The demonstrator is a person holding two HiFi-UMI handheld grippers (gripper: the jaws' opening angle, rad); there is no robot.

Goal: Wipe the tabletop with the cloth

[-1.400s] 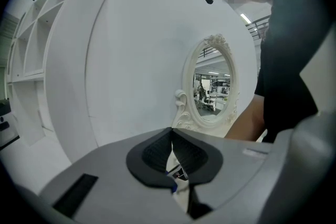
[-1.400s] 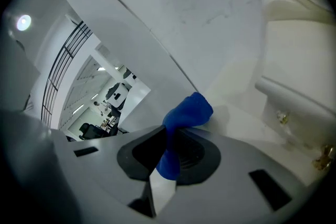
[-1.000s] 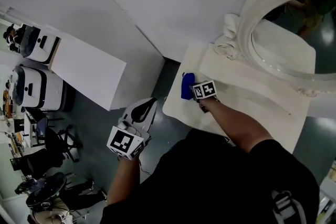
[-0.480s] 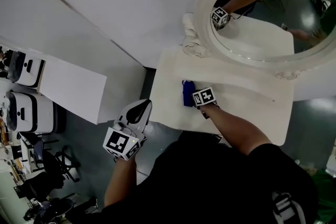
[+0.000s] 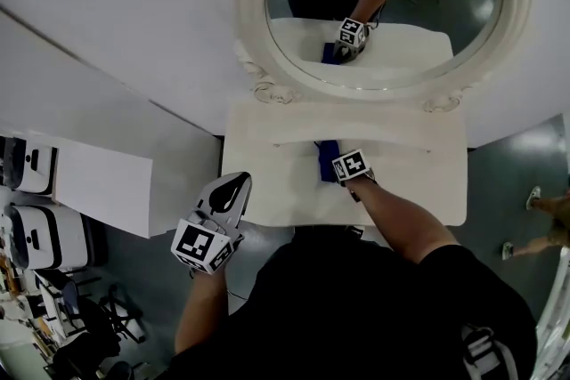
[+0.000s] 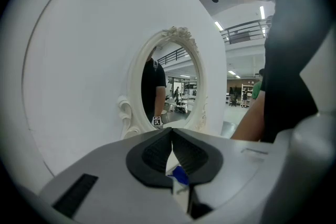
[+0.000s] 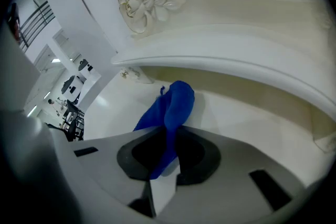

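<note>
**White bench below an oval mirror: wiping in progress, no trace of how much is done**

A pale bench [image 5: 267, 187] stands against a white wall, under a mirror [image 5: 383, 4] with a carved cream frame; grey floor [image 5: 160, 280] is around it.

The blue cloth [image 5: 327, 157] is bunched, not spread flat. It lies on the bench near the back, about in the middle of its width, just in front of the low raised ledge [image 5: 383, 141] below the mirror. The right claw [image 5: 336, 165] pinches it: in the right gripper view a fold of the cloth [image 7: 176, 105] goes down between the two dark pads, and the rest hangs forward and touches the bench top.

The left claw [image 5: 228, 194] is away from the work, off the front left corner of the bench and over the floor. Its jaws are pressed together with nothing between them, and it points toward the wall and the mirror.

For the progress, I judge the wiping is under way, because the cloth is gripped and in contact with the surface. The bench top looks equally clean and dry everywhere; no wet track or dirt edge is visible, so it is not possible to say which part is finished. The front strip and both side ends are well apart from the cloth now and probably remain to be passed.
</note>
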